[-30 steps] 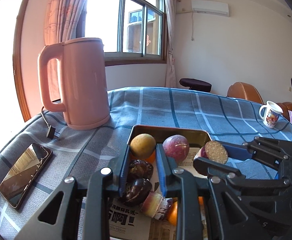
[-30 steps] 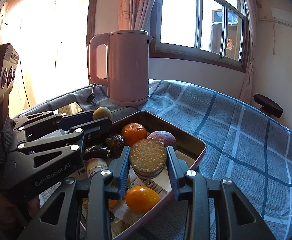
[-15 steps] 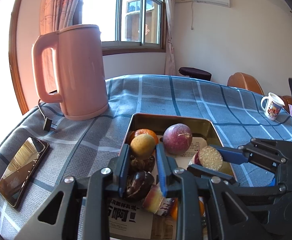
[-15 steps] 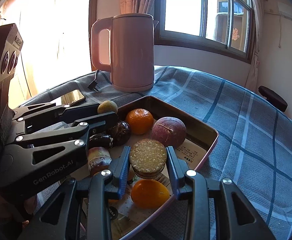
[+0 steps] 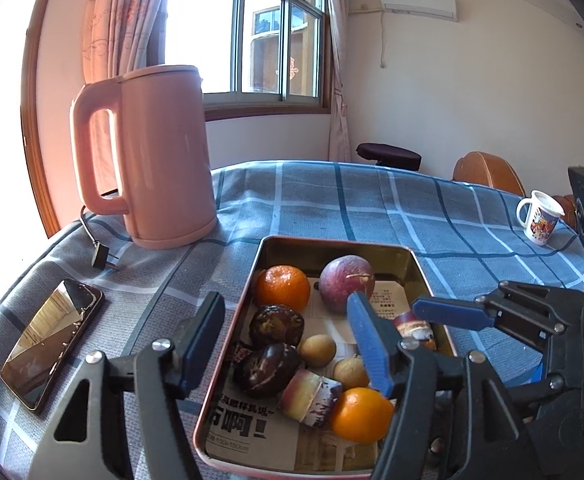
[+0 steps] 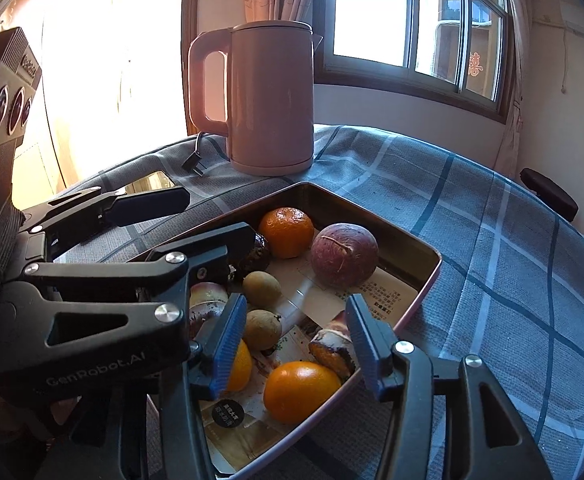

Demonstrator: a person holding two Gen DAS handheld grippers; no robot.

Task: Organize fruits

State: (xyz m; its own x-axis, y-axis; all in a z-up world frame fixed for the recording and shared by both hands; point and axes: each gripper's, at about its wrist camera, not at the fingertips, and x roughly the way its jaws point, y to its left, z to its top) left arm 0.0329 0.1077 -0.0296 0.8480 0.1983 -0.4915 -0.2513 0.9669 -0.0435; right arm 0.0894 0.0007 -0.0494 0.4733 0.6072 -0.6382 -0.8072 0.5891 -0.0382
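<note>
A metal tray (image 5: 332, 242) lined with newspaper holds the fruit: two oranges (image 5: 283, 288), a purple passion fruit (image 5: 346, 283), dark dates (image 5: 276, 326), cane pieces (image 5: 310, 396) and two small brown longans (image 5: 316, 350). My left gripper (image 5: 285, 344) hovers over the tray's left side. Its jaws are opening, with nothing pressed between them, and one longan lies loose below. My right gripper (image 6: 296, 344) is over the tray's near right corner, jaws opening. A cut cane slice (image 6: 332, 346) lies tipped on the paper between its pads, beside an orange (image 6: 300, 390).
A pink kettle (image 5: 151, 160) stands behind the tray's left corner, its plug (image 5: 101, 258) lying on the checked cloth. A phone (image 5: 51, 344) lies left of the tray. A white mug (image 5: 540, 218) sits far right near the table edge.
The left jaws have spread and let the small brown fruit drop into the tray. The right jaws have widened and the cane slice has fallen onto the paper.
</note>
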